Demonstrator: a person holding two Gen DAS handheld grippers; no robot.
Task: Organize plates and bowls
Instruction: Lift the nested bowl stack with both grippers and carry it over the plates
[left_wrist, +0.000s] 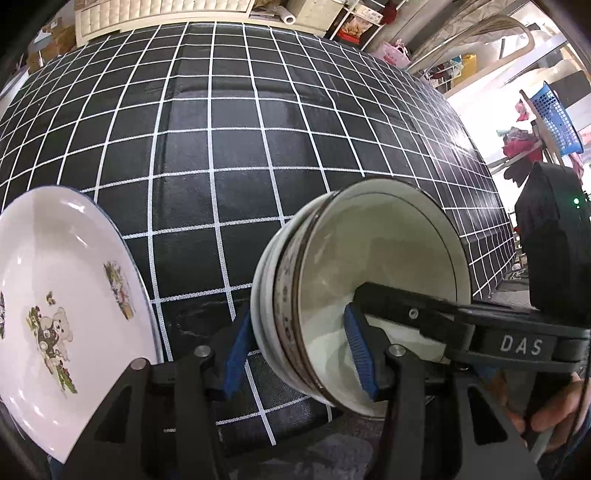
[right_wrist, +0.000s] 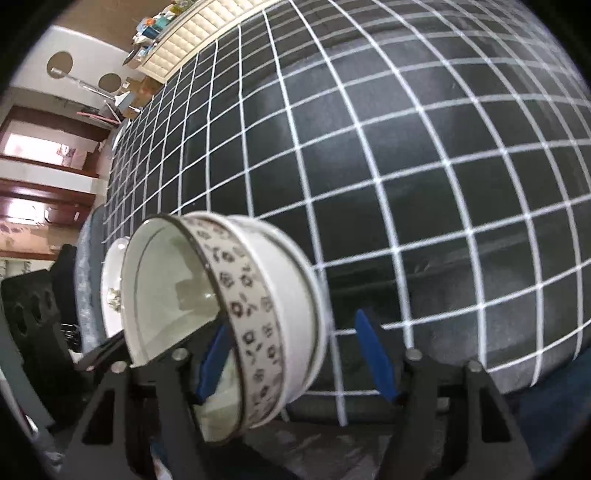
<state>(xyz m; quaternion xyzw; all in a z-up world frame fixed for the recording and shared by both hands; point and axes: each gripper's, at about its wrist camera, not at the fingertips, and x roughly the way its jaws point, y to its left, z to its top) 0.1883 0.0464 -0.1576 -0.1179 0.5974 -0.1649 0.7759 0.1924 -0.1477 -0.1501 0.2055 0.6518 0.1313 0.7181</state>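
A nested stack of white bowls (left_wrist: 369, 251) with a dark rim and a flower band lies tilted on its side near the front edge of the black grid tablecloth (left_wrist: 221, 147). My left gripper (left_wrist: 297, 354) is shut on the stack's wall, one blue pad outside and one inside. My right gripper (right_wrist: 295, 363) straddles the opposite wall of the bowls (right_wrist: 258, 314). Its left pad (right_wrist: 216, 365) is inside the bowl and its right pad (right_wrist: 376, 362) stands clear of the outside, so it is open. A white plate (left_wrist: 62, 314) with a teddy bear print lies to the left.
The tablecloth (right_wrist: 406, 166) stretches away beyond the bowls. A cream padded cabinet (left_wrist: 166, 14) stands past the far edge. A blue basket (left_wrist: 557, 118) and clutter sit at the right. The plate (right_wrist: 110, 288) shows behind the bowls in the right wrist view.
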